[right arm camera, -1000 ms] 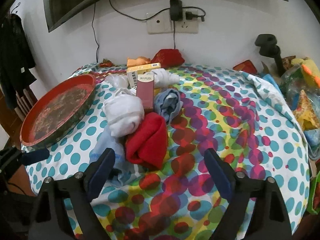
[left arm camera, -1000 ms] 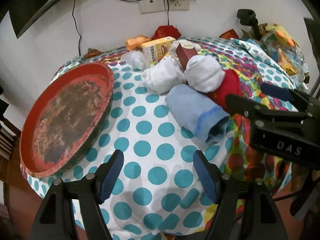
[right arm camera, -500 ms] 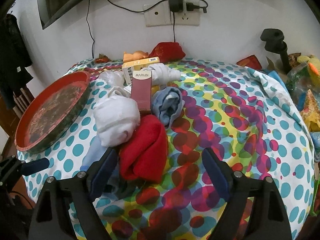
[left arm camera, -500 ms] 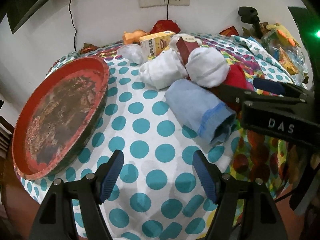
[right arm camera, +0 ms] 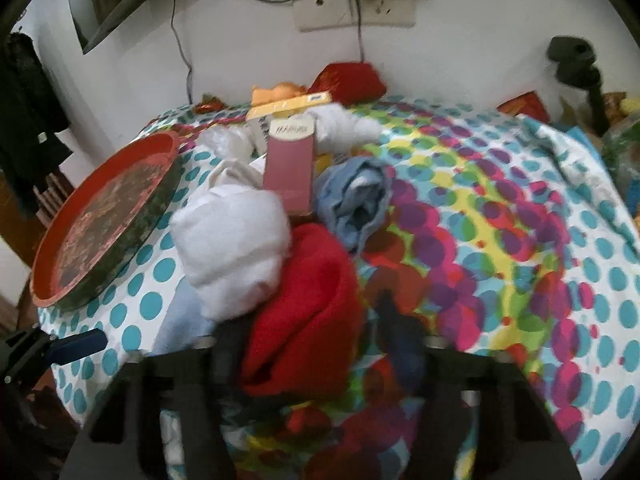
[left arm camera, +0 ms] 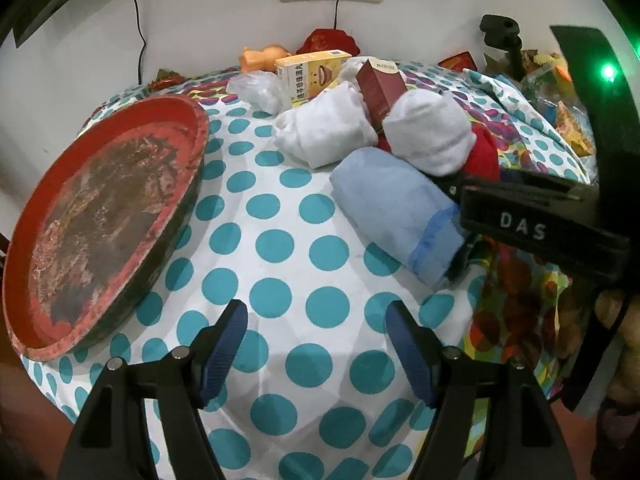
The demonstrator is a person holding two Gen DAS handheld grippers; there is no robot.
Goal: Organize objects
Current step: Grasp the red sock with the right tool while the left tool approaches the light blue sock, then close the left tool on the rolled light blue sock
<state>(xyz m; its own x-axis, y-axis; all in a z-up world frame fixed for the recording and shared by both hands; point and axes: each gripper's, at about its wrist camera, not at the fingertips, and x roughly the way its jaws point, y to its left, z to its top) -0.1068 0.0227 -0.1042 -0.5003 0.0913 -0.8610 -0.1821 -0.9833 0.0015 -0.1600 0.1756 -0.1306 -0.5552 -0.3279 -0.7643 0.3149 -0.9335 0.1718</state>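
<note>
Two tongs: right tongs (right arm camera: 312, 344) closing around the soft red rolled cloth (right arm camera: 308, 300); left tongs (left arm camera: 316, 332) wide, empty.

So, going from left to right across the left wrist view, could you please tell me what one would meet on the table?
Red round tray → white rolled cloth → light blue rolled cloth → right gripper, its jaws closing around the red rolled cloth.
</note>
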